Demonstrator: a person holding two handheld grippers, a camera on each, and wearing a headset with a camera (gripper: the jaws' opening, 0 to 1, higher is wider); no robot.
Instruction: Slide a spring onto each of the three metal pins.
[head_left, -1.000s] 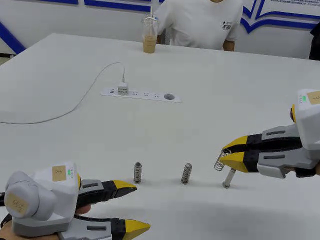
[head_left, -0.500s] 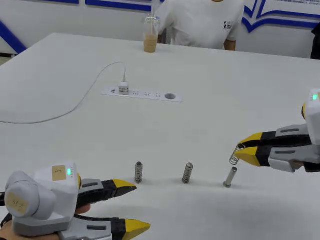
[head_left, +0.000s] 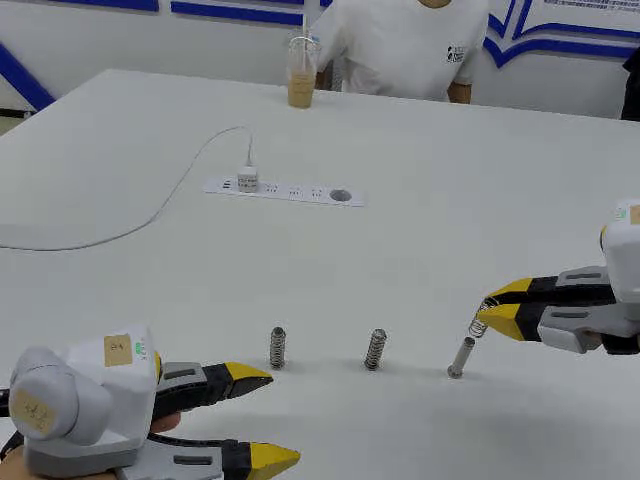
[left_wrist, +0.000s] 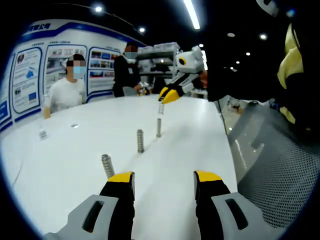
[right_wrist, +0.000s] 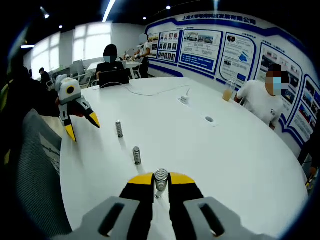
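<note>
Three metal pins stand in a row on the white table. The left pin and middle pin each wear a spring. The right pin is bare. My right gripper is shut on a small spring that hangs just above and right of the bare pin's top; the same spring sits between the yellow tips. My left gripper rests open at the near left, nothing between its fingers; its yellow tips face the row of pins.
A white power strip with a plug and trailing cable lies mid-table. A cup of brown drink stands at the far edge in front of a seated person in a white shirt. Other people sit farther off.
My right gripper carried the spring right and up away from the bare pin, then came down slightly; the spring now hangs just above the pin's top. The left gripper stayed put.
</note>
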